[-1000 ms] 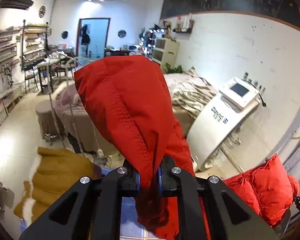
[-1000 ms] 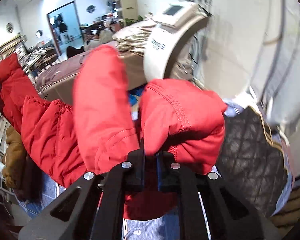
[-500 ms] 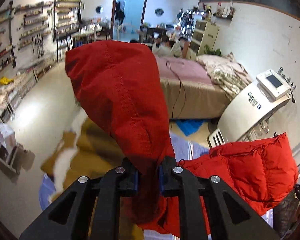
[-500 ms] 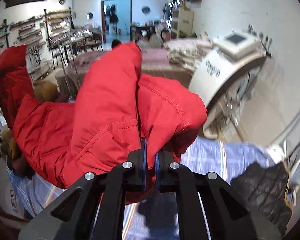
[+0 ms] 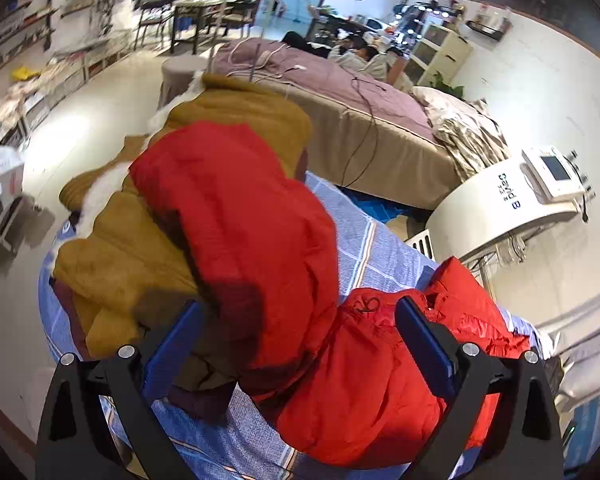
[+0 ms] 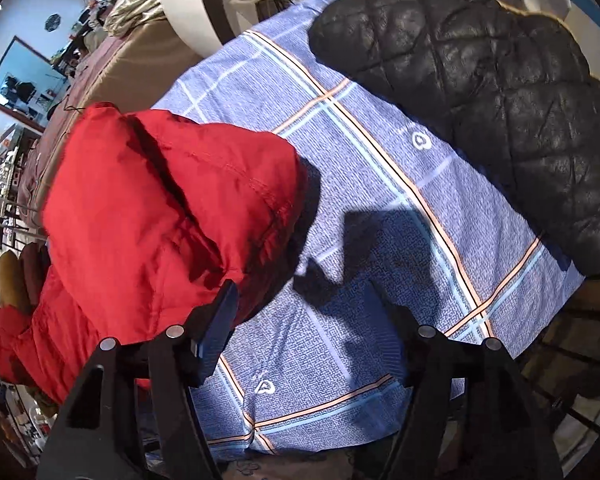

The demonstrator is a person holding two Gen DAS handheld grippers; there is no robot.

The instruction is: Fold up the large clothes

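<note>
Both claws are standing spread, pinching nothing: the left gripper (image 5: 298, 334) is straddling the red puffer jacket (image 5: 284, 272), the right gripper (image 6: 300, 312) hanging just beside it. The jacket is lying bunched and creased on the blue checked sheet (image 6: 380, 208), partly overlapping the mustard coat (image 5: 140, 248) beyond it.

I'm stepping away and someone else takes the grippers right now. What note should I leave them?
Left gripper: open, holding nothing, red jacket between its fingers.
Right gripper: open, holding nothing, over the blue checked sheet.
The red jacket lies bunched on the sheet, partly over the mustard coat; a black quilted jacket lies on the right.
Done: jacket put down. Left: it isn't neatly folded yet; flatten it and finish the fold.
</note>
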